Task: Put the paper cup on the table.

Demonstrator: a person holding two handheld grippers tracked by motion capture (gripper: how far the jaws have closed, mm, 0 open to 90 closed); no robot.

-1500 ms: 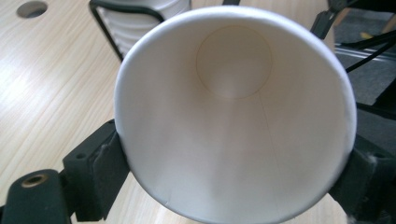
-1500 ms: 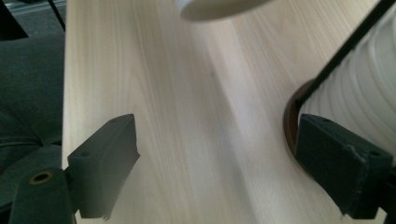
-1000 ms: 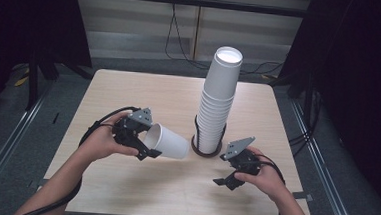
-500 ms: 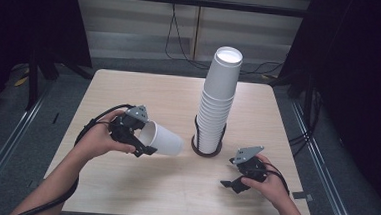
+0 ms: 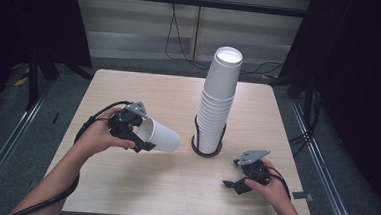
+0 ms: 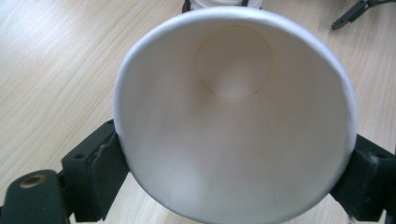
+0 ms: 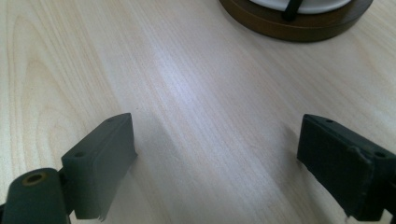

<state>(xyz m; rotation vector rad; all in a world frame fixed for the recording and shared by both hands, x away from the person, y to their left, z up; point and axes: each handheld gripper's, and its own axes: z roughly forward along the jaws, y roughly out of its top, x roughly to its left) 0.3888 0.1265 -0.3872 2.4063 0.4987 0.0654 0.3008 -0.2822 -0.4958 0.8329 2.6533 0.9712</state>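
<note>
Cup (image 5: 158, 134) of white paper is lying on its side in the left gripper (image 5: 136, 132), its long axis running roughly level, closed base pointing toward the holder (image 5: 206, 149) and open mouth facing back at the person's left hand (image 5: 98, 134). It is hanging just above the worktop (image 5: 124, 178), toward the left edge. The left jaws are pressing on the rim from both sides; in the left gripper view the cup's inside is showing bare down to its round base. A tall stack of cups (image 5: 217, 96) is standing upright in the dark ring holder near the worktop's middle. The right gripper (image 5: 235, 174) is sitting low near the near right corner, its jaws having just been opening, now standing wide with bare wood between them.
</note>
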